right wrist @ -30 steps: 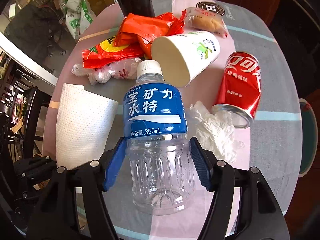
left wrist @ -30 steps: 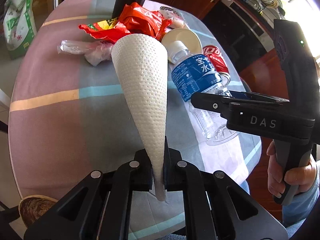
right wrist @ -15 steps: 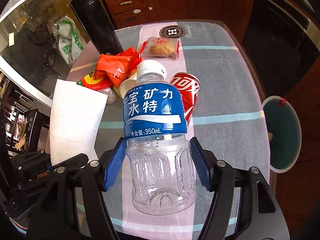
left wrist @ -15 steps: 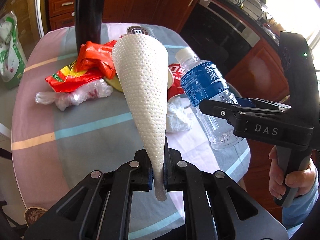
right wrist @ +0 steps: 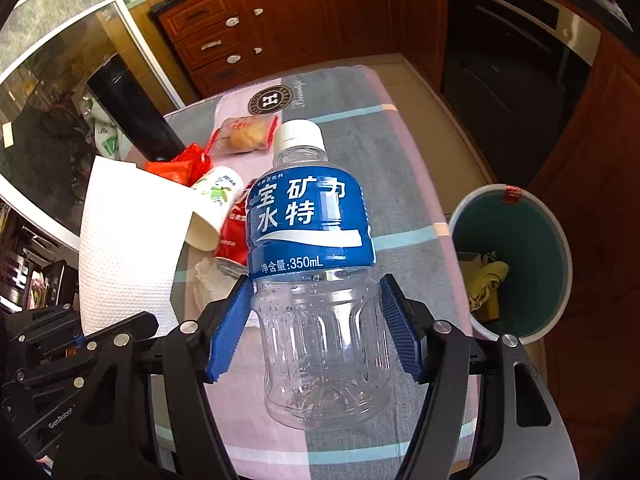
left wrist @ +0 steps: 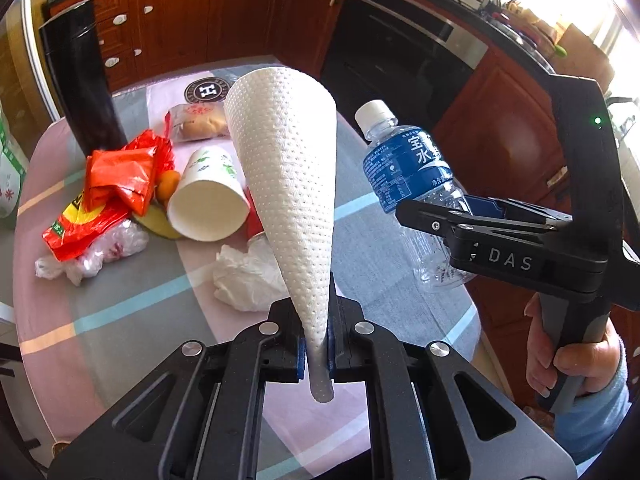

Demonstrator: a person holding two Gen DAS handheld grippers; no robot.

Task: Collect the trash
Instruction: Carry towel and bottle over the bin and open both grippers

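My left gripper (left wrist: 316,354) is shut on a white paper towel (left wrist: 288,184) that stands up between its jaws; the same paper towel (right wrist: 128,248) shows at the left of the right wrist view. My right gripper (right wrist: 316,320) is shut on an empty clear water bottle (right wrist: 316,280) with a blue label; the bottle (left wrist: 408,184) also shows held above the table's right edge. A round bin (right wrist: 516,264) with a teal liner stands on the floor right of the table. On the table lie a paper cup (left wrist: 208,200), red wrappers (left wrist: 116,184), a crumpled tissue (left wrist: 248,272) and a red can (right wrist: 234,236).
A tall black flask (left wrist: 80,88) stands at the table's far left. A wrapped bun (left wrist: 200,120) and a clear plastic bag (left wrist: 100,252) lie on the striped tablecloth (left wrist: 120,320). Wooden cabinets (right wrist: 288,12) and an oven (left wrist: 400,52) are behind. A hand (left wrist: 568,356) holds the right gripper's handle.
Both grippers have lifted and drawn back from the table, each keeping its item. The bin has come into the right wrist view at the right.
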